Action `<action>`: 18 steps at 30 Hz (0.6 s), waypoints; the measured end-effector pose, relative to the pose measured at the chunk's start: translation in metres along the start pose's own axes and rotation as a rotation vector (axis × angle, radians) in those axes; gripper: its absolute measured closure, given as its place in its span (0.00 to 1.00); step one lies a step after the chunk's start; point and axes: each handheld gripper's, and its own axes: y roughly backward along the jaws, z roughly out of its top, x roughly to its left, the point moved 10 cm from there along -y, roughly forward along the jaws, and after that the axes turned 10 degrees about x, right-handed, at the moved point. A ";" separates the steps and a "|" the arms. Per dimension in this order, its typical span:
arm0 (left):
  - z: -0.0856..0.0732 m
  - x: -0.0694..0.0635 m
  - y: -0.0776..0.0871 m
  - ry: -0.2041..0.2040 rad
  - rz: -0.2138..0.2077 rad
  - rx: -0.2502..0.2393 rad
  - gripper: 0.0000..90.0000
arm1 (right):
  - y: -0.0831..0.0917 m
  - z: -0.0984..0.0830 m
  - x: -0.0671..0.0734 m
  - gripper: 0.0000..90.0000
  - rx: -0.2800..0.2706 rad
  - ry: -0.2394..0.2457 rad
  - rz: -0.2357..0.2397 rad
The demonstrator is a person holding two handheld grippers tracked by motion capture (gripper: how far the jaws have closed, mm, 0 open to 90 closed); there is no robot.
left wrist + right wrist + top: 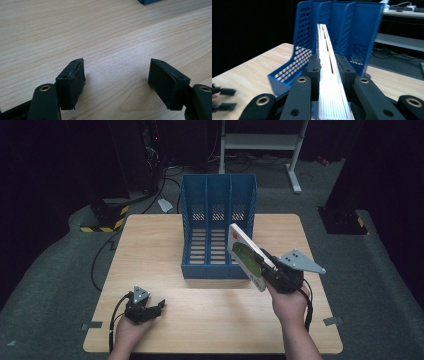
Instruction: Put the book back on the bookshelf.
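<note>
Your right gripper (pixel 266 266) clamps the book (pixel 246 254) beside the blue file rack (pixel 218 210); your left gripper (pixel 116 82) rests wide open.

High view: looking forward and down from above person's side, taking in whole desk (pixel 210 320) and blue file rack (pixel 218 227) at mid-distance. Left gripper view: riding low, looking along own jaws, sitting very near desk surface (pixel 100 32), catching corner of rack (pixel 147 1) at top edge. Right gripper view: looking along own jaws toward rack (pixel 342 32), close up. All three views sharing rack and desk top.
</note>
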 end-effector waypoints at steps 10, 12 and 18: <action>0.000 0.000 0.000 0.003 0.002 0.001 0.33 | -0.030 0.015 -0.030 0.84 0.039 -0.021 -0.087; 0.000 0.000 0.000 0.004 0.002 0.001 0.33 | -0.037 0.018 -0.035 0.84 0.044 -0.027 -0.109; 0.000 0.000 0.000 0.001 0.000 0.002 0.32 | -0.057 0.027 -0.041 0.84 0.060 -0.050 -0.145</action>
